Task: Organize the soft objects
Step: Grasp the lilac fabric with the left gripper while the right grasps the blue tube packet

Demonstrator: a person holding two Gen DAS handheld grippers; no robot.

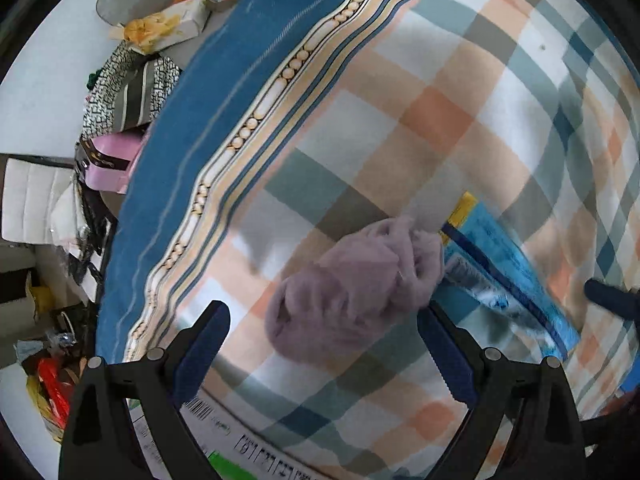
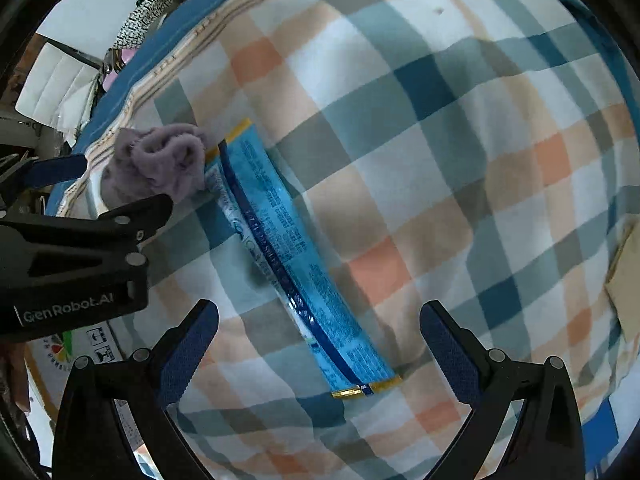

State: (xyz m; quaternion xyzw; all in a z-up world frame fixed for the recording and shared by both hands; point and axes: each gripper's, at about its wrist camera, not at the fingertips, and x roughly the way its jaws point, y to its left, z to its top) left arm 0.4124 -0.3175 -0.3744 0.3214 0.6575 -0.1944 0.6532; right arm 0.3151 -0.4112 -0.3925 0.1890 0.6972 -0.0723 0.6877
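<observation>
A crumpled mauve fleece cloth (image 1: 352,284) lies on a plaid blanket (image 1: 440,120), touching one end of a long blue plastic packet (image 1: 508,276). My left gripper (image 1: 324,320) is open, its fingers on either side of the cloth, just above it. In the right wrist view the cloth (image 2: 160,164) sits at the left and the blue packet (image 2: 296,256) runs diagonally down the middle. My right gripper (image 2: 320,320) is open and empty above the packet's near end. The left gripper's body (image 2: 80,248) shows at the left, next to the cloth.
The blanket has a blue striped border (image 1: 192,128) along its left edge. Beyond it are a tissue box (image 1: 176,24), a patterned bag (image 1: 128,88), a pink case (image 1: 108,160) and floor clutter. A printed cardboard box (image 1: 224,440) lies under the near edge. A tan board (image 2: 628,276) is at right.
</observation>
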